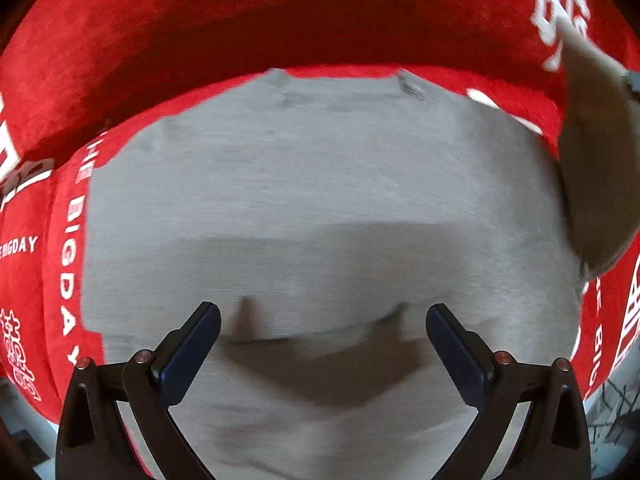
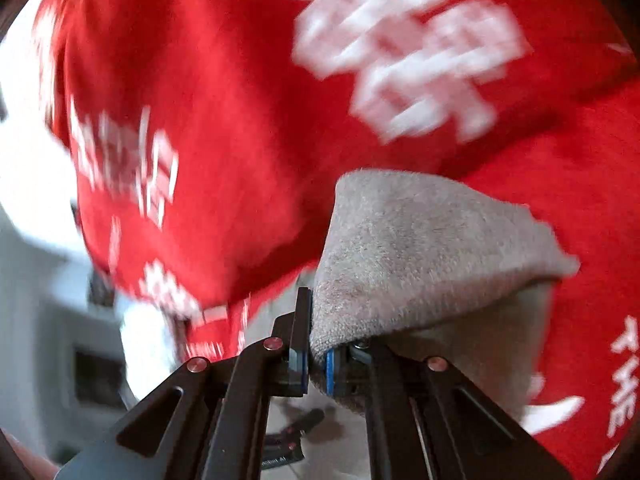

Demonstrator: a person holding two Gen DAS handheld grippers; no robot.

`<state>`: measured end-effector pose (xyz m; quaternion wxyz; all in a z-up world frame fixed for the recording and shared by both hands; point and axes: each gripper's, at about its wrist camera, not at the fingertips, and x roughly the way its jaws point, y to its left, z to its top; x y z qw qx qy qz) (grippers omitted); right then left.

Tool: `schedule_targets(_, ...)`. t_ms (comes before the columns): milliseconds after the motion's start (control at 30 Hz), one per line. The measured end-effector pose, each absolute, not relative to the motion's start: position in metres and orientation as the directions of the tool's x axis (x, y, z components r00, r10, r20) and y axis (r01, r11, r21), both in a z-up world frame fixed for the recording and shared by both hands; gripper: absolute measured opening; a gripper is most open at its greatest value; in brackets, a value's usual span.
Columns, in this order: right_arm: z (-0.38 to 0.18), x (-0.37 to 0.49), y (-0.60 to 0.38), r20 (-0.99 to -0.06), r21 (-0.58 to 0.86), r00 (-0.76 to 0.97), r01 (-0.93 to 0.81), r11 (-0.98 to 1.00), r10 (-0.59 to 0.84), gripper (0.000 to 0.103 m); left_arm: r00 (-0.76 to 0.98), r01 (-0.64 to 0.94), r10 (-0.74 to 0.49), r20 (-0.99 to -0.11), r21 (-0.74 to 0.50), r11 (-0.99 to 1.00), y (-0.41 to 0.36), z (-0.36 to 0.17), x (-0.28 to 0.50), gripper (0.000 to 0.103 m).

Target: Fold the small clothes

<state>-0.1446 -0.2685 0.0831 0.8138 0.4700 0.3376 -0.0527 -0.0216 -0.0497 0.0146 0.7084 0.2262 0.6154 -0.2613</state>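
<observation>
The left gripper (image 1: 323,330) stands with its jaws wide apart and holds nothing. Both fingertips hover above the grey towel (image 1: 312,208), which lies spread flat across a red printed cloth (image 1: 240,20). The dark shadow of the gripper falls on the towel between the fingers.

The red printed cloth carries white lettering, including the words "BIGDAY" along a border strip at the left of the towel. It surrounds the towel on the left, far and right sides in the left wrist view. Two small dark marks sit near the towel's far edge; what they are cannot be told.

At the right edge of the left wrist view, one portion of the towel rises off the surface as a lifted flap.

The right gripper (image 2: 318,364) has its jaws closed on an edge of the grey towel (image 2: 420,252). The blue pads (image 2: 330,372) press against the fabric from both sides. The towel drapes from the grip point upward and to the right, forming a rounded fold over the red printed cloth (image 2: 208,120). The white lettering on the red cloth appears heavily blurred in this view. A pale, blurred background shows at the left of the right wrist view.
</observation>
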Motion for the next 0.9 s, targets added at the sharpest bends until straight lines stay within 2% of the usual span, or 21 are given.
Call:
schedule_targets(133, 0.046, -0.095, -0.223, -0.633, 0.738, 0.699, 0.414, 0.533, 0.334, 0.009, 0.136, 0.623, -0.075, -0.988, 0.026, 0.782, -0.031, 0.013, -0.004, 0.103)
schedule_targets(267, 0.001, -0.069, -0.186, -0.740, 0.659, 0.562, 0.495, 0.566, 0.370, 0.011, 0.144, 0.595, -0.066, -0.987, 0.033, 0.803, -0.006, 0.013, 0.017, 0.103)
schedule_targets(300, -0.008, -0.069, -0.181, -0.763, 0.637, 0.534, 0.524, 0.565, 0.365, 0.016, 0.144, 0.590, -0.066, -0.987, 0.032, 0.807, -0.003, 0.012, 0.020, 0.103)
schedule_targets(333, -0.015, -0.073, -0.179, -0.774, 0.627, 0.518, 0.545, 0.556, 0.366, 0.036, 0.145, 0.585, -0.068, -0.987, 0.030, 0.811, 0.002, 0.011, 0.023, 0.103)
schedule_targets(400, -0.024, -0.080, -0.177, -0.752, 0.658, 0.528, 0.568, 0.495, 0.394, 0.063, 0.146, 0.576, -0.078, -0.986, 0.021, 0.817, 0.011, 0.009, 0.025, 0.103)
schedule_targets(467, -0.020, -0.091, -0.181, -0.740, 0.672, 0.549, 0.578, 0.463, 0.389, 0.064, 0.140, 0.567, -0.098, -0.985, -0.002, 0.824, 0.020, 0.008, 0.028, 0.103)
schedule_targets(600, -0.009, -0.118, -0.201, -0.737, 0.675, 0.610, 0.635, 0.376, 0.292, 0.064, 0.117, 0.530, -0.161, -0.980, -0.075, 0.845, 0.032, 0.015, 0.040, 0.103)
schedule_targets(667, -0.014, -0.129, -0.218, -0.722, 0.692, 0.648, 0.669, 0.271, 0.243, 0.064, 0.105, 0.517, -0.200, -0.974, -0.118, 0.848, 0.037, 0.017, 0.049, 0.103)
schedule_targets(700, -0.016, -0.130, -0.223, -0.719, 0.695, 0.655, 0.678, 0.241, 0.232, 0.053, 0.097, 0.508, -0.225, -0.970, -0.146, 0.849, 0.041, 0.019, 0.053, 0.103)
schedule_targets(733, -0.018, -0.127, -0.229, -0.709, 0.705, 0.669, 0.677, 0.210, 0.223, 0.015, 0.088, 0.501, -0.245, -0.965, -0.170, 0.849, 0.043, 0.020, 0.057, 0.103)
schedule_targets(767, -0.016, -0.116, -0.230, -0.706, 0.708, 0.672, 0.672, 0.218, 0.222, 0.006, 0.074, 0.490, -0.272, -0.959, -0.202, 0.848, 0.046, 0.021, 0.061, 0.103)
schedule_targets(833, -0.004, -0.096, -0.226, -0.705, 0.705, 0.675, 0.634, 0.316, 0.218, 0.006, 0.018, 0.433, -0.376, -0.926, -0.332, 0.838, 0.057, 0.023, 0.072, 0.103)
schedule_targets(900, 0.016, -0.066, -0.205, -0.712, 0.679, 0.658, 0.556, 0.480, 0.245, 0.006, -0.008, 0.388, -0.439, -0.898, -0.408, 0.827, 0.065, 0.026, 0.077, 0.103)
